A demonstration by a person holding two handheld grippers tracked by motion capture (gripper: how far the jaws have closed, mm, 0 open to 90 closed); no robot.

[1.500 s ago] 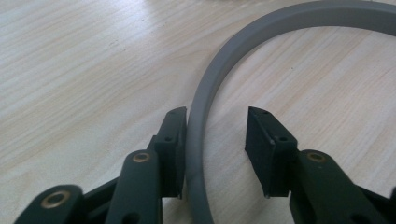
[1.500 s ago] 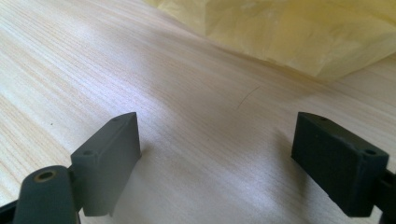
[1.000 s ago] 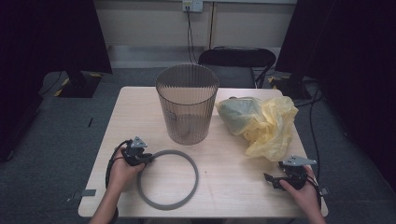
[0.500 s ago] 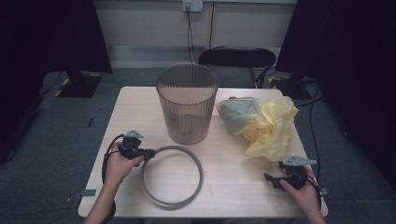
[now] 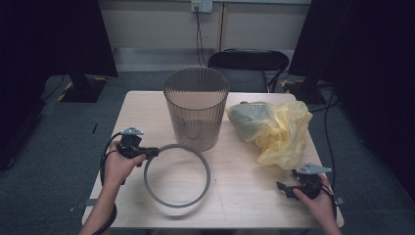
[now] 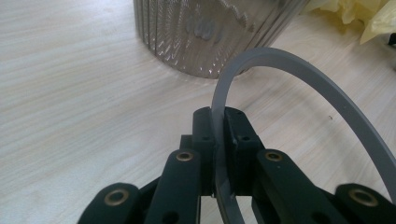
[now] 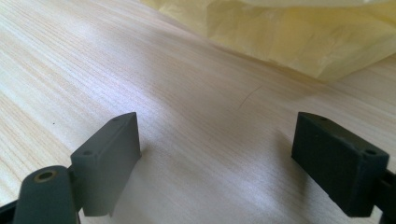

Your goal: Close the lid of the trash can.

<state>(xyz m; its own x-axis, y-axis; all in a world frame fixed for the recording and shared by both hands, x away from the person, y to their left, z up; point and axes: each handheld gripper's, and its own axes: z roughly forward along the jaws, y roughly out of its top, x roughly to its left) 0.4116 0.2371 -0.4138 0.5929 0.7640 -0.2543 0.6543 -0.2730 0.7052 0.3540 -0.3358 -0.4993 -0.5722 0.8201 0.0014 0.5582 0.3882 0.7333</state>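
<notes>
A pale wooden desk (image 5: 244,196) sits at the centre of the high view, with a person's forearms entering from the bottom edge.

At the lower left of that view, the left gripper (image 5: 149,152) has its fingers closed tight on the rim of a grey plastic ring (image 5: 208,171). The ring lies left of centre in the frame, just in front of the wastebasket, with the gripped edge at its upper left. In the left gripper view, the ring (image 6: 299,70) rises from between the two black fingers (image 6: 238,140) and curves away to the right edge of the frame, its band pinched between the pads.

A translucent grey ribbed wastebasket (image 5: 195,112) stands upright at the upper middle of the desk. Through its wall nothing can be made out inside. Its lower part fills the top of the left gripper view (image 6: 210,32).

To its right, at the upper right of the desk, lies a crumpled yellow plastic bag (image 5: 279,129). It is bunched up; its contents cannot be told.

At the lower right, the right gripper (image 5: 284,188) rests on the desk, well apart from the ring. In the right gripper view its fingers (image 7: 109,156) stand wide apart with bare desk between them, and the yellow bag (image 7: 303,32) lies across the top of the frame.
</notes>
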